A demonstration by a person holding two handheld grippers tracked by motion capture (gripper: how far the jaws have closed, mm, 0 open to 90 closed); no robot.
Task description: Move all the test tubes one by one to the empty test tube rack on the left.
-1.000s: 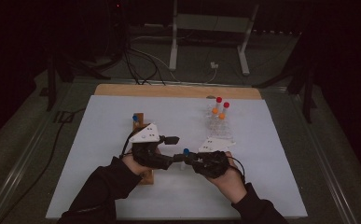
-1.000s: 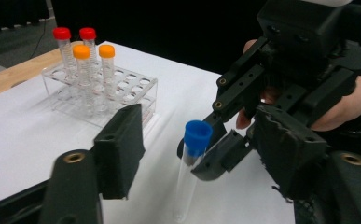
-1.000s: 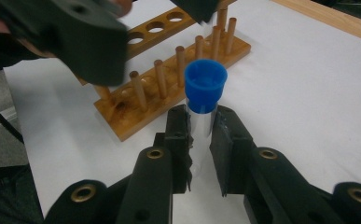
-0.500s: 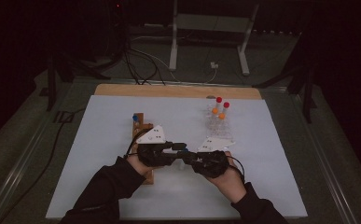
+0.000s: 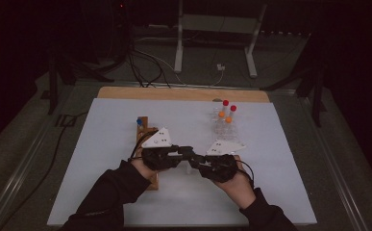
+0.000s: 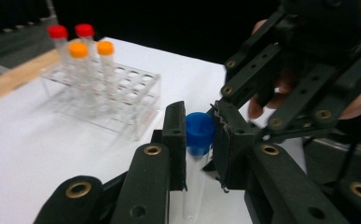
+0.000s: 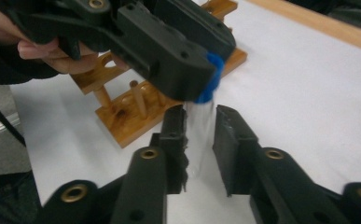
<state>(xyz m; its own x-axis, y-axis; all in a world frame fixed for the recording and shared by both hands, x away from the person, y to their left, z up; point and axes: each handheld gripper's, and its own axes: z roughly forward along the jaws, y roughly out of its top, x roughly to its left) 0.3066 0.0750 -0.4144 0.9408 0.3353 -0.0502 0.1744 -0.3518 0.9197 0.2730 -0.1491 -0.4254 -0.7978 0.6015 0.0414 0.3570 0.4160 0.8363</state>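
A clear tube with a blue cap is held above the white mat between both grippers. My left gripper has just closed, and its pads press on the blue cap. From the opposite side my right gripper straddles the glass body of the tube. Its jaws have just been opening, and a thin gap shows beside the right pad. In the high view the left gripper and the right gripper meet tip to tip at the mat's centre.
A clear plastic rack holds red-capped and orange-capped tubes at the back right. A wooden peg rack with a blue-capped tube lies under the left hand. The white mat covers the table.
The left gripper's jaws have closed over the blue cap, which earlier showed between the two grippers. Both hands have stayed where they were.
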